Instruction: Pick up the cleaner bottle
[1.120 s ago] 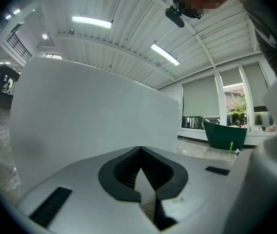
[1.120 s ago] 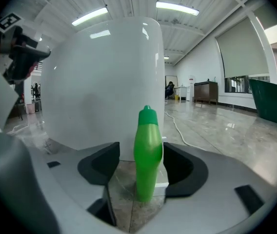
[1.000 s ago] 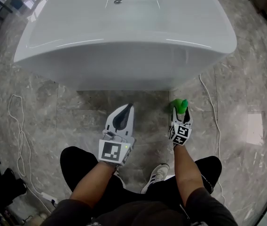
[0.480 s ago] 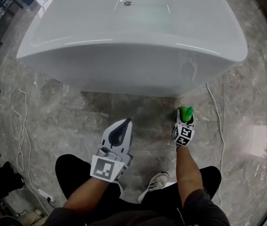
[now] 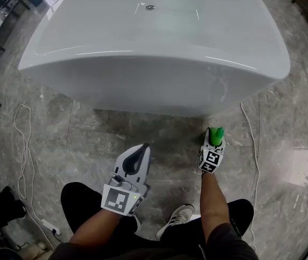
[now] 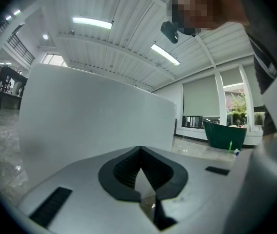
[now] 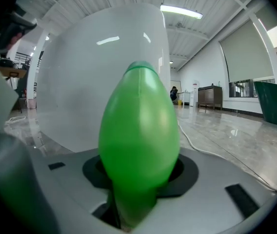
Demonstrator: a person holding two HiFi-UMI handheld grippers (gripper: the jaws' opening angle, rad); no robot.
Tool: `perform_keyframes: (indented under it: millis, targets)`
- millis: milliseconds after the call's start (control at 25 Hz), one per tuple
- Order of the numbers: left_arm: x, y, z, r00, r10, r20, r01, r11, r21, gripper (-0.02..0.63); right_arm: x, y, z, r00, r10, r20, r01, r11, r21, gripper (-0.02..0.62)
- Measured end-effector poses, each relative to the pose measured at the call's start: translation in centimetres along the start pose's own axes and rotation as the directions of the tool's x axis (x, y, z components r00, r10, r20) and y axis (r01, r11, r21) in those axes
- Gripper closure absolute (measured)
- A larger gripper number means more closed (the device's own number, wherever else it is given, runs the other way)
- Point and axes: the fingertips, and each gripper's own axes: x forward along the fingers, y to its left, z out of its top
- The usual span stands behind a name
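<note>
Since the earlier frame the right gripper is advanced onto the green cleaner bottle; its jaws, just closing, are clamped on it. The bottle is stood on the floor beside the bathtub base. The left gripper is held closed, empty.

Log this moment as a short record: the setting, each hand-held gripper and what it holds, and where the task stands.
setting: grey marble floor beside a glossy white bathtub
left hand-held gripper: jaws together, empty, pointing toward the bathtub
right hand-held gripper: jaws have just been closing; pads now against the green plastic cleaner bottle
task status: bottle gripped; whether it has left the floor cannot be told
other: white cable lying on the floor at the left
</note>
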Motion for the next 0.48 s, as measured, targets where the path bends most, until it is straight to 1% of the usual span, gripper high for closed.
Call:
perform_keyframes:
  millis: [120,320,360,480]
  targets:
    - [0.0,0.3,-0.6,1.000,0.000,-0.011,-0.001,1.000,-0.004,0.600,0.1,0.2,-0.1,1.000,0.005,-0.001,-0.005,1.000,-0.008,0.402]
    - [0.1,0.7,-0.2,1.000,0.002,-0.001,-0.002,1.000,-0.001,0.600,-0.1,0.4,0.2,1.000,0.006,-0.020,-0.006,1.000,-0.015,0.405]
    - [0.2,0.9,-0.2,1.000,0.003,-0.003,-0.003,1.000,-0.014,0.600,-0.1,0.5,0.6,1.000,0.006,-0.020,-0.006,1.000,-0.012,0.405]
    - [0.2,1.3,-0.1,1.000,0.006,-0.003,-0.006,0.996,-0.092,0.600,-1.0,-0.1,2.0,1.000,-0.019,-0.017,0.019,1.000,0.006,0.407]
